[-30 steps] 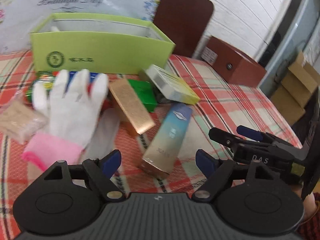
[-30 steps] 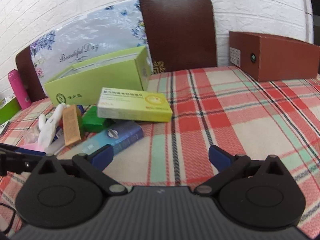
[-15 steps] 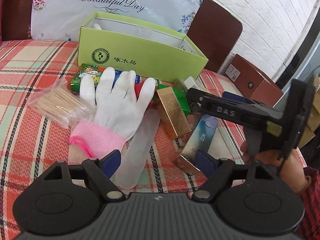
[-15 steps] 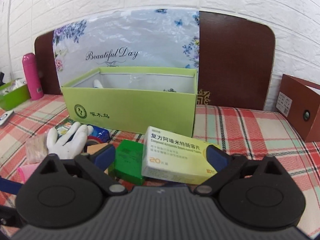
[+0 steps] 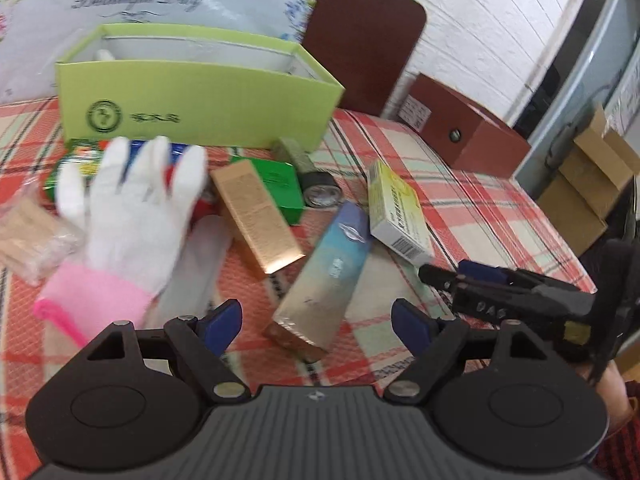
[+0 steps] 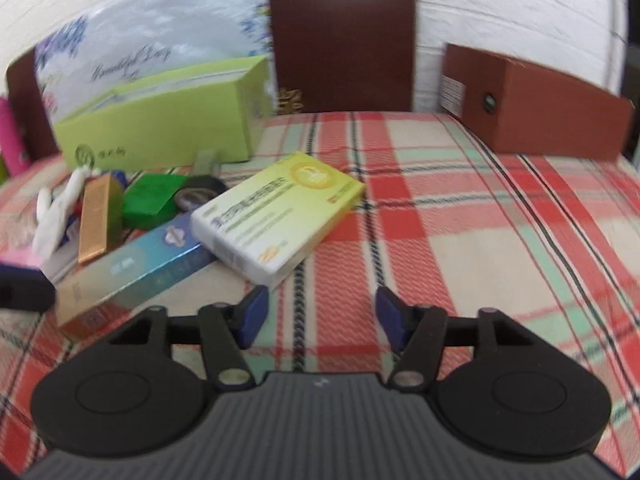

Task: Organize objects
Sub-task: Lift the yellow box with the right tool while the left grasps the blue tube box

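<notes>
A pile lies on the plaid cloth before the lime green open box (image 5: 200, 104): a white glove with a pink cuff (image 5: 136, 208), a gold box (image 5: 256, 216), a small green box (image 5: 284, 188), a black tape roll (image 5: 320, 192), a long blue box (image 5: 324, 272) and a yellow medicine box (image 5: 396, 216). My left gripper (image 5: 316, 322) is open, just short of the blue box's near end. My right gripper (image 6: 322, 314) is closing over bare cloth with nothing between its fingers. The yellow medicine box (image 6: 280, 216) lies just ahead of it, to the left.
A brown box (image 6: 532, 108) stands at the back right, by a dark chair back (image 6: 340, 36). A clear bag of toothpicks (image 5: 24, 232) lies far left, and a pink bottle (image 6: 10, 140) stands beyond it. The right gripper (image 5: 444, 276) shows low at the right of the left wrist view.
The yellow medicine box has turned diagonally and come nearer, uncovering the black tape roll. My right gripper's jaws have narrowed. Both views swung towards the green box and back.
</notes>
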`<state>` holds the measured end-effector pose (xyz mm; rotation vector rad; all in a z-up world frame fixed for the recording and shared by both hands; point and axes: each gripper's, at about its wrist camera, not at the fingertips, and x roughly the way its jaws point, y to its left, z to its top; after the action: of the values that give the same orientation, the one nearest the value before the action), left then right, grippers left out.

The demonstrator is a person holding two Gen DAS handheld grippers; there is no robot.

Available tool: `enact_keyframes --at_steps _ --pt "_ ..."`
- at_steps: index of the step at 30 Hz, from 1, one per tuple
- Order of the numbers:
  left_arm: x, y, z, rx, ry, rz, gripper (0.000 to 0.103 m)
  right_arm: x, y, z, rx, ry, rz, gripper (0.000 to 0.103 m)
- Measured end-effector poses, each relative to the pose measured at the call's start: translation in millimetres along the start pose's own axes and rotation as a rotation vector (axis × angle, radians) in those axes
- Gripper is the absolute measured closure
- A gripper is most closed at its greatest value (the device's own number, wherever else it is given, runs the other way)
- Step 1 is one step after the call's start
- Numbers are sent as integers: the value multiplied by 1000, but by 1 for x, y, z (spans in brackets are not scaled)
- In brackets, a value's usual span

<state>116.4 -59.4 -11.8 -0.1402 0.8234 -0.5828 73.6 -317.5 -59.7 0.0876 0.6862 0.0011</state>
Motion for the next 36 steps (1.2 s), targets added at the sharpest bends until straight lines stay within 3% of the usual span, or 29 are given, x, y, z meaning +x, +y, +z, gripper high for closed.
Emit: enact_keyframes --at_steps 1,2,6,8,10,11,12,15,23,25,27,29,36 --pt "6 -4 0 11 11 -1 18 -3 -3 2 38 -15 11 18" --pt "11 -8 0 22 17 0 18 -5 -4 5 60 -34 21 11" --pt "20 -14 -3 60 16 40 18 4 14 22 32 -57 43 9" --pt "25 -14 -3 66 25 60 20 19 25 28 32 -39 30 4" --pt "27 -15 -3 81 30 67 33 32 32 30 36 -17 33 4" --pt "27 -15 -4 88 33 82 46 37 34 28 31 -6 33 13" --pt "26 -15 -4 98 32 93 52 38 33 27 30 -4 38 19" --pt "22 -11 -4 84 45 62 54 30 24 23 43 8 66 28" --pt "-8 -15 -29 90 82 38 58 -13 4 -13 -121 65 42 34" --pt "-11 -17 -29 82 78 42 54 -23 -2 -19 -111 84 34 34" --pt "-7 -21 -24 79 60 54 45 -29 -7 -19 -83 83 35 28" --pt "1 -24 -17 63 52 69 43 -32 -7 -15 -60 52 38 20" --pt "26 -31 -8 52 72 83 35 -7 7 -5 -79 38 1 20"
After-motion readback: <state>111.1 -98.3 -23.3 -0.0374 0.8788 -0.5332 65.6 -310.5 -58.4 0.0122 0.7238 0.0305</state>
